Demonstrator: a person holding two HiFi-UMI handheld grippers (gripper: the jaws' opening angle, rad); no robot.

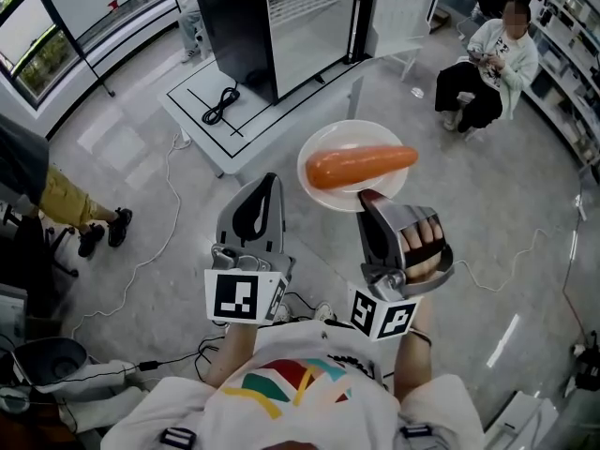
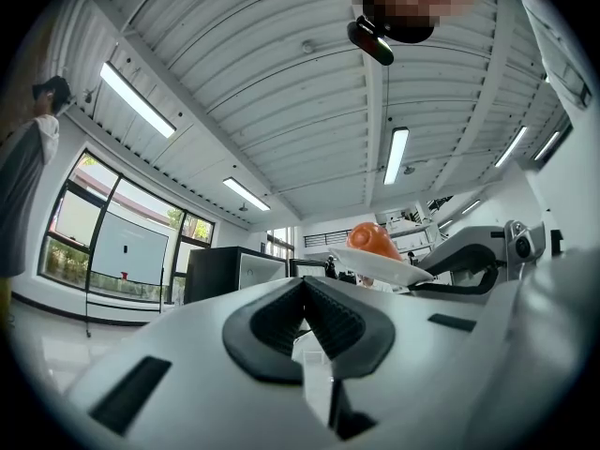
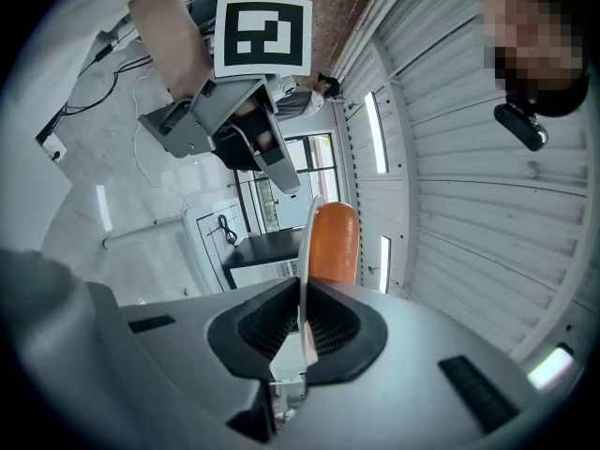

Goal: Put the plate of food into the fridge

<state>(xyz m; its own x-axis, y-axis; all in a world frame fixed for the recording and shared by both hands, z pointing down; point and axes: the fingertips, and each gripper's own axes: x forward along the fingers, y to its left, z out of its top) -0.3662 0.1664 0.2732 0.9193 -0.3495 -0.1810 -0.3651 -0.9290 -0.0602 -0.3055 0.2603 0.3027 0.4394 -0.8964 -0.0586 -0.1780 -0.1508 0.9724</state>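
- L tongs (image 1: 270, 187), lower centre of head view: pads pressed together, nothing between them, idle just left of the plate
- R tongs (image 1: 368, 198), right of centre: pinching the near rim of the white plate (image 1: 323, 146); in the R gripper view the rim runs edge-on between the pads, so the bite is thin and shallow
- plate is in the air, middle of head view, well short of the tabletop (image 1: 202, 111) and over bare floor; it looks roughly level
- food (image 1: 362, 165): one long orange piece, carrot- or sausage-like, lying across the plate w/ nothing to stop it
- handling, as I judge it: plate stiff, smooth, prob breakable; held at one edge, the far side and the food lever down on the grip, so it may droop or twist
- rounded food likely rolls or slides if the plate tips; keep it flat, move slow, no jerks
- best hold: rim only, deeper bite if poss; L tongs could open and take the opposite rim for support
- farther up: white tabletop w/ a black cable (image 1: 220, 106) lying on it
- fridge (image 1: 281, 26), top centre, stands on that tabletop; door looks swung open to the right, wire shelf visible inside
- farthest, upper right: a seated person (image 1: 492, 64), clear of the path
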